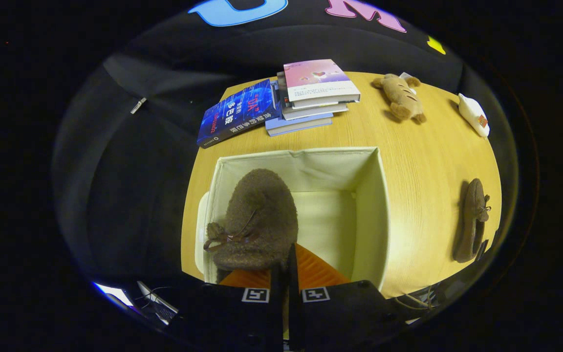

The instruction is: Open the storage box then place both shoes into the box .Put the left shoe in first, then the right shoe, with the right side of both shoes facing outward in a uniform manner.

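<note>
An open cream fabric storage box (311,164) stands on the wooden table just ahead of my fingers. A brown fuzzy shoe (259,215) with a small bow hangs toe-forward over the box's left half. My gripper (287,261) is shut on the shoe's rear edge, the fingers nearly touching. The box floor beside the shoe is bare. The second brown shoe (472,220) lies on the table to the right of the box, well apart from it.
Beyond the box lie a blue book (237,113) and a stack of books (313,93). A brown plush toy (401,98) and a white object (474,115) sit at the table's far right. A pale flat piece (201,230) sticks out at the box's left side.
</note>
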